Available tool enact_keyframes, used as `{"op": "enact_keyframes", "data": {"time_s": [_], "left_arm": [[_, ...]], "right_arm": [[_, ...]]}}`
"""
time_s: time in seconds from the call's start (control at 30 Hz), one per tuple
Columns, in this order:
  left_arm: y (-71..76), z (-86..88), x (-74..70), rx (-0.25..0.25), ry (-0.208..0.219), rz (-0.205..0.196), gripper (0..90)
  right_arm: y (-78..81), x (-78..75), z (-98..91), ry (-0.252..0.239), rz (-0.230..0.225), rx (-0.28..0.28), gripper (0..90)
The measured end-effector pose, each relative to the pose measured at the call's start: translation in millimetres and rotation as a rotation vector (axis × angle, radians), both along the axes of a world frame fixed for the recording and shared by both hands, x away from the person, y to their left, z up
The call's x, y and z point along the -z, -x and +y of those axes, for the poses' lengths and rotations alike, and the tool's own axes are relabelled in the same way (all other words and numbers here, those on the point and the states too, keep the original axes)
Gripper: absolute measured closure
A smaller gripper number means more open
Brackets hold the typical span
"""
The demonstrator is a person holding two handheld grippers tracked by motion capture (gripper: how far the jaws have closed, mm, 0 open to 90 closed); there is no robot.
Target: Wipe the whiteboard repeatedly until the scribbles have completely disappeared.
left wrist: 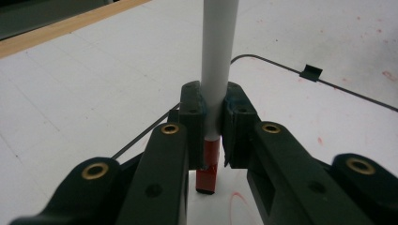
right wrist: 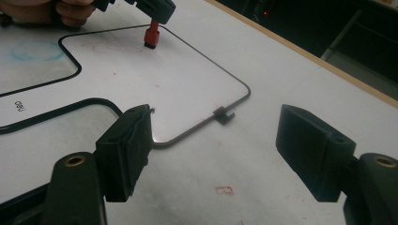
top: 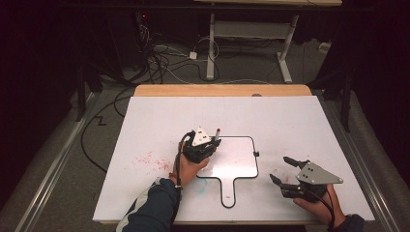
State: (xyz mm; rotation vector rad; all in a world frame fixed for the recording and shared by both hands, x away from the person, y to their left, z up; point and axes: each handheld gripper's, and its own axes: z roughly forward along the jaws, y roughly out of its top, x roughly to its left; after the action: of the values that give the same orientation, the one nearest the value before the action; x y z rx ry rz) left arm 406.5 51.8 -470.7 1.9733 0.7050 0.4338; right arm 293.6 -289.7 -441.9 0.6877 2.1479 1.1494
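On the small white handled board with the thin black rim (top: pixel 244 169), which lies flat near the middle of the white-covered table (top: pixel 290 121), I see my left gripper (top: pixel 212 143) pinching a white-barrelled marker with a red tip end (left wrist: pixel 217 70), its pads pressed tight against the barrel from both sides and the red end pointing down at the board, where a faint red curve shows just beside the tip. My right gripper (top: pixel 283 169) sits off to the right of the board, over the bare table cover, its jaws spread wide with nothing between them.
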Motion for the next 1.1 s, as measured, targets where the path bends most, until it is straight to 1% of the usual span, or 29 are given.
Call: {"op": "enact_keyframes", "data": {"time_s": [0.03,0.1,0.13,0.17,0.23,0.27,0.33,0.4,0.43,0.5,0.6,0.7,0.77,0.83,0.9,0.93,0.97,1.0,1.03,1.07,1.1], "left_arm": [[-0.5,1.6,-0.3,0.002,-0.003,0.001,79.0],[-4.1,9.3,-0.3,-0.039,-0.017,-0.009,79.0],[-4.1,9.3,-0.3,-0.039,-0.017,-0.009,79.0],[-8.9,17.3,0.0,-0.068,-0.017,-0.008,79.1],[-13.2,25.5,0.9,-0.098,-0.019,-0.016,79.0],[-14.9,29.5,1.5,-0.111,-0.005,-0.009,79.1],[-17.2,35.4,1.7,-0.129,-0.003,-0.006,79.0],[-17.2,37.2,2.3,-0.136,0.017,0.006,79.0],[-16.3,36.7,2.2,-0.137,0.016,0.01,79.0],[-13.1,33.3,2.7,-0.119,0.039,0.025,79.0],[-6.3,21.1,1.1,-0.071,0.023,0.023,79.0],[-0.1,9.7,1.7,-0.029,0.026,0.018,79.0],[2.7,5.6,1.2,-0.013,0.009,0.005,79.0],[2.6,5.7,0.8,-0.01,0.003,0.002,79.1],[-0.9,13.0,0.7,-0.037,-0.013,-0.012,79.0],[-4.1,17.2,0.9,-0.051,-0.011,-0.01,79.0],[-4.1,17.2,0.9,-0.051,-0.011,-0.01,79.1],[-11.0,26.8,1.1,-0.086,-0.004,0.0,79.1],[-11.0,26.8,1.1,-0.086,-0.004,0.0,79.1],[-13.4,31.3,1.8,-0.105,0.001,-0.001,79.0],[-15.4,36.2,3.1,-0.117,0.028,0.01,79.0]], "right_arm": [[0.0,0.0,0.0,0.0,0.0,0.0,28.1],[0.6,0.0,-0.1,0.0,0.0,0.0,28.2],[0.6,-0.1,0.0,0.0,-0.004,0.001,28.2],[0.7,-0.2,0.1,0.0,-0.004,0.002,28.2],[0.8,-0.6,0.1,-0.002,-0.004,0.001,28.2],[0.7,-0.5,0.3,0.0,-0.005,0.002,28.1],[1.1,-0.7,0.5,0.004,-0.004,0.003,28.2],[0.9,-0.6,0.7,0.001,-0.001,0.001,28.2],[0.5,-0.3,0.7,-0.003,0.0,-0.001,28.2],[0.6,-0.2,0.8,-0.002,0.002,-0.001,28.1],[0.8,-0.4,0.6,-0.004,0.001,0.0,28.2],[0.4,-0.3,0.3,-0.008,0.006,0.001,28.2],[0.8,-0.4,0.8,-0.005,0.003,0.0,28.2],[1.0,-0.4,1.1,-0.007,0.003,-0.001,28.3],[1.0,-0.3,1.3,-0.003,0.001,-0.001,28.5],[1.2,-0.3,1.1,-0.002,0.001,-0.001,28.6],[1.2,-0.1,1.0,-0.004,0.0,-0.001,28.5],[1.2,-0.1,0.8,-0.004,0.0,0.0,28.5],[1.3,-0.2,0.6,-0.006,0.0,0.001,28.5],[1.3,-0.2,0.6,-0.006,0.0,0.001,28.5],[1.5,-0.3,0.5,-0.007,0.002,0.002,28.5]]}}
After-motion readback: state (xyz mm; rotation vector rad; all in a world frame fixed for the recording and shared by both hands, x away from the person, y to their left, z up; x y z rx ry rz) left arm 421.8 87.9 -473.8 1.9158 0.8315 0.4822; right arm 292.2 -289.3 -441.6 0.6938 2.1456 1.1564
